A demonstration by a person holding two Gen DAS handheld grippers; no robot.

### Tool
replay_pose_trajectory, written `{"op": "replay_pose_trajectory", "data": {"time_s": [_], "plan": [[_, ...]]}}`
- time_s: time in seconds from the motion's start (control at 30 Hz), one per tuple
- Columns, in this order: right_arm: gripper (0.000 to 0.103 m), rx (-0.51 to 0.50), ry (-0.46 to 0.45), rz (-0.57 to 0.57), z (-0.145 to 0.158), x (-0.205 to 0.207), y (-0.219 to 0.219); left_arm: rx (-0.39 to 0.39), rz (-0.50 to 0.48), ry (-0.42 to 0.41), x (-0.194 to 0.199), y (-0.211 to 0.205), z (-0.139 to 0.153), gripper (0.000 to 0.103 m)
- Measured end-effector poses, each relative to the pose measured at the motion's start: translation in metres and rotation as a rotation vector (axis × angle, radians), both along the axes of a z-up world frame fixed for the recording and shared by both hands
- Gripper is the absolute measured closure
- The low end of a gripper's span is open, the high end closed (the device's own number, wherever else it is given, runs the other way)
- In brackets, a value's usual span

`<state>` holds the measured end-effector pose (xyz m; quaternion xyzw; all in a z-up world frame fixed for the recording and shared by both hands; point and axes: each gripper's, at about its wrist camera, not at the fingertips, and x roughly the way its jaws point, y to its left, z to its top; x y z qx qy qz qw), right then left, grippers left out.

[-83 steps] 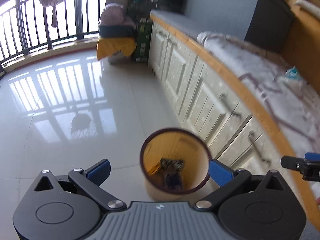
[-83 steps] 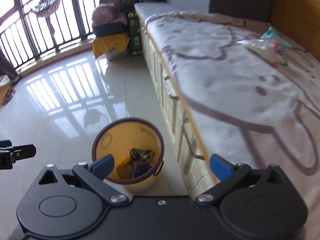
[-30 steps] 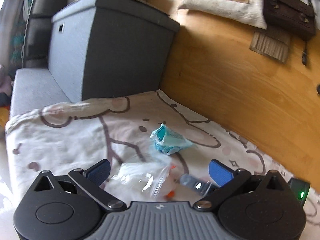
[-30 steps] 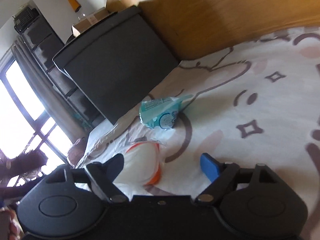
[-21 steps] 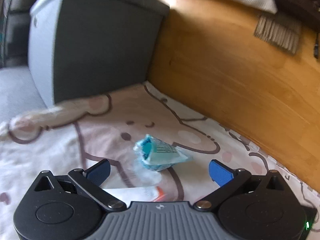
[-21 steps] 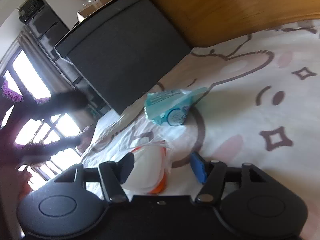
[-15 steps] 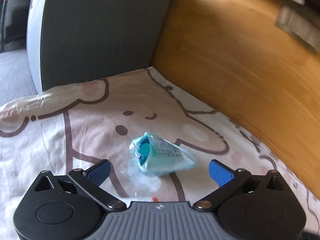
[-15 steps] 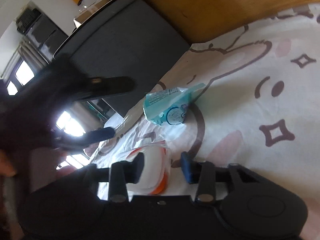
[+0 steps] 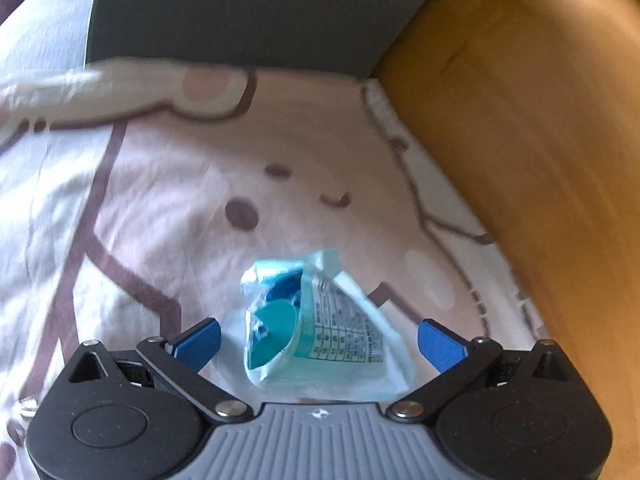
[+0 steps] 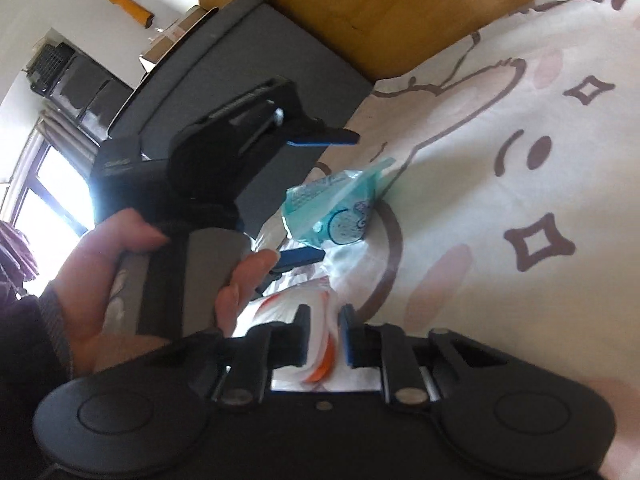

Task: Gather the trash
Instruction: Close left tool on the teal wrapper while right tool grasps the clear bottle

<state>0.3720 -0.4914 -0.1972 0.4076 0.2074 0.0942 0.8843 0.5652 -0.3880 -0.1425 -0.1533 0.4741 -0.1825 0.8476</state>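
A crumpled teal wrapper (image 9: pixel 320 320) lies on the cartoon-print sheet (image 9: pixel 160 200), between the wide-apart blue fingers of my left gripper (image 9: pixel 320 342), which is open and does not touch it. The right wrist view shows the same wrapper (image 10: pixel 332 208) between the left gripper's (image 10: pixel 338 196) fingers, one above it and one below. My right gripper (image 10: pixel 325 330) is closing, and its pads pinch a white and orange plastic bag (image 10: pixel 320 356) lying just in front of the wrapper.
A wooden panel (image 9: pixel 520 120) borders the sheet on the right. A dark grey box (image 9: pixel 240 12) stands at the far end. A person's hand (image 10: pixel 120 272) holds the left gripper's handle at the left of the right wrist view.
My left gripper has come forward and down until the teal wrapper sits between its fingers. The right jaws have narrowed onto the white and orange bag. The left gripper and hand have entered the right view.
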Motion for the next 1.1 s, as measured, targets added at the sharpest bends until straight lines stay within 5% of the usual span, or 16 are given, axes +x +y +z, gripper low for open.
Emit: {"op": "replay_pose_trajectory", "data": {"time_s": [0.07, 0.2, 0.3, 0.63, 0.7, 1.1], "plan": [[0.089, 0.005, 0.003, -0.001, -0.001, 0.0, -0.001, 0.023, -0.018, -0.011, 0.0, -0.003, 0.002, 0.001], [0.089, -0.002, 0.003, 0.002, 0.0, 0.0, 0.0, 0.05, -0.023, -0.028, -0.003, -0.002, 0.004, 0.031], [0.089, 0.0, 0.002, 0.001, 0.0, 0.0, 0.0, 0.044, -0.052, -0.04, -0.007, 0.003, 0.008, 0.038], [0.09, -0.021, -0.017, 0.022, 0.003, 0.0, 0.004, 0.044, -0.108, -0.212, -0.045, 0.052, 0.05, 0.04], [0.1, -0.024, -0.025, 0.023, 0.004, -0.001, 0.004, 0.055, -0.096, -0.215, -0.052, 0.065, 0.05, 0.04], [0.102, -0.046, -0.034, 0.008, 0.01, -0.038, 0.01, 0.084, -0.086, -0.2, -0.086, 0.108, 0.038, 0.04]]}}
